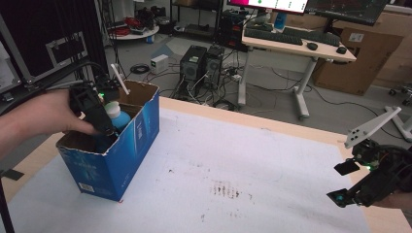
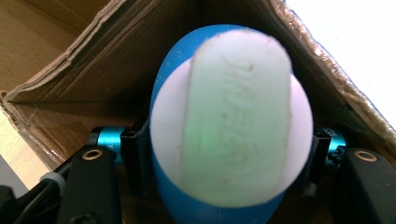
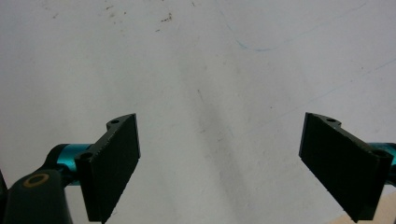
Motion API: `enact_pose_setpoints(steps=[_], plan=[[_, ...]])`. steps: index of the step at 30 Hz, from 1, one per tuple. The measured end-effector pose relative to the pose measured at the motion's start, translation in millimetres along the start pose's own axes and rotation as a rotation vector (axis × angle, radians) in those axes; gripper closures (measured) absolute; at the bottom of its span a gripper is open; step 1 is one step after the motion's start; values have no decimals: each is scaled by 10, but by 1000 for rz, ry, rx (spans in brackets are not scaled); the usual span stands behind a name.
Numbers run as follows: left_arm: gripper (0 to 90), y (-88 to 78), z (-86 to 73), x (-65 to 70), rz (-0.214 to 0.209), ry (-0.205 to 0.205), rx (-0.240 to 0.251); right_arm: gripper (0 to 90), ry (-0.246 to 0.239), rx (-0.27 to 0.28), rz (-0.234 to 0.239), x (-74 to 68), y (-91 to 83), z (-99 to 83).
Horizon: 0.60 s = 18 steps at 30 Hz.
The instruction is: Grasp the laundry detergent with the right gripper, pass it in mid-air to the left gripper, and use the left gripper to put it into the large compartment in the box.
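We see the left hand-held gripper [image 1: 104,121] clamped on a blue bottle [image 2: 231,126] inside the box [image 1: 131,145] on the white counter [image 1: 233,165]. The right hand-held gripper [image 3: 219,163] stands apart. A desk [image 1: 296,46] stands behind.

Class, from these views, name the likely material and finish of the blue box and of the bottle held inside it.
Blue box: corrugated cardboard, glossy blue print outside, raw brown inside with frayed, layered edges. Bottle: probably plastic, smooth blue body, matte white cap with faint moulded lettering.
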<state>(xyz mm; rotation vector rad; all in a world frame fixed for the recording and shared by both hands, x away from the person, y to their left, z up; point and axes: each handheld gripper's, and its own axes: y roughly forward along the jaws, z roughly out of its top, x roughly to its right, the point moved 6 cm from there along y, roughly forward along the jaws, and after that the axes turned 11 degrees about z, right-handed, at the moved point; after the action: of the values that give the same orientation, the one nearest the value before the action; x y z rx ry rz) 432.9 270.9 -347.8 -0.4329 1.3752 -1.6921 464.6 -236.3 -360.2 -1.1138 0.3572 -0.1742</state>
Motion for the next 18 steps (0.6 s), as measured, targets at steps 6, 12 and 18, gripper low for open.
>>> enact_pose_setpoints(steps=[6,12,18], plan=[[340,51,-29,29,-3,7,-23,118,1,-2,-2,-5,3,-3],[290,0,-29,19,11,34,-19,118,-2,2,-3,-15,0,-16],[239,-88,-15,11,23,67,-21,118,-6,8,-1,-38,-1,-17]])
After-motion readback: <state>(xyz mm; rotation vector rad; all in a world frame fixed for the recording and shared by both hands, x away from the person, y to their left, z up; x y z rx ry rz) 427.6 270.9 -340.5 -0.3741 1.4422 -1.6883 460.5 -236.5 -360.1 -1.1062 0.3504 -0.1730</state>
